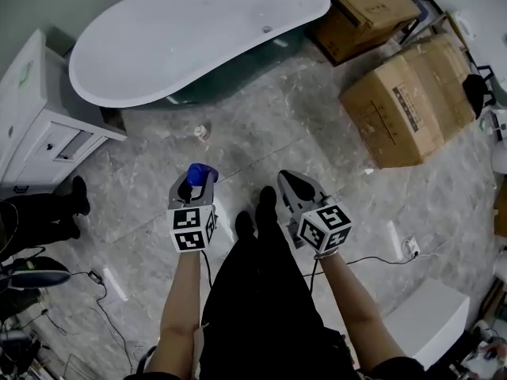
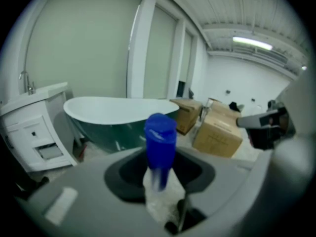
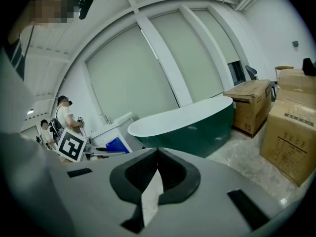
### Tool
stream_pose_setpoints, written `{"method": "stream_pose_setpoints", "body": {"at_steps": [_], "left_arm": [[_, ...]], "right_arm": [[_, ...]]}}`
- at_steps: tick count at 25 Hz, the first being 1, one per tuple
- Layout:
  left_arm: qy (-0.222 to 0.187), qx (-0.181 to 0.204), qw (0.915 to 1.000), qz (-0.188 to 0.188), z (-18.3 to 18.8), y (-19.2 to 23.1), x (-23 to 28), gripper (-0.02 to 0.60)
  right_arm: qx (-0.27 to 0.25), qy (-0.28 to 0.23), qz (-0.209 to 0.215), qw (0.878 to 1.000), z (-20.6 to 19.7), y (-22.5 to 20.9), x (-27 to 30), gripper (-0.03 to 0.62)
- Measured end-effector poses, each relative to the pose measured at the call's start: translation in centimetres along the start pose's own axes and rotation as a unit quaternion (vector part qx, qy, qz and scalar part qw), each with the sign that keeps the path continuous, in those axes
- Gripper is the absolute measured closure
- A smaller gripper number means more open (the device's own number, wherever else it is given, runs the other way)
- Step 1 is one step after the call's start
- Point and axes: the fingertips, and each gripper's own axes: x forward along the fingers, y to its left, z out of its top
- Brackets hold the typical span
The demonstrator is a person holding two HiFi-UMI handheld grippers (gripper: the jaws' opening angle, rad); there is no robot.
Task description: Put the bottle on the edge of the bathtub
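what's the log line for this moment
left gripper: shut on bottle | right gripper: shut, empty | bathtub: ahead, bottle not yet on edge

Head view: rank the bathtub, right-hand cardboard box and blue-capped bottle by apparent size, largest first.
1. bathtub
2. cardboard box
3. blue-capped bottle, smallest though nearest the camera; the left gripper covers most of it.

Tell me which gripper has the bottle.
The left gripper, jaws closed on the blue-capped bottle; the right gripper is shut with nothing between its jaws.
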Motion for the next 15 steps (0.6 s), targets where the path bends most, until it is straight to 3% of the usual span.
{"method": "stream_pose_setpoints", "body": {"at_steps": [5,15], "left_arm": [[0.014,-0.012,0.9997,0.014,-1.9,1.7,6.2,0.426],[0.016,-0.004,0.9995,0.026,-8.3,4.2,19.9,0.426]], "right_arm": [[0.020,0.022,0.008,1.000,-2.0,-4.7,5.3,0.592],[-0.012,0.027,0.023,0.999,-7.9,-13.2,16.8,0.592]]}}
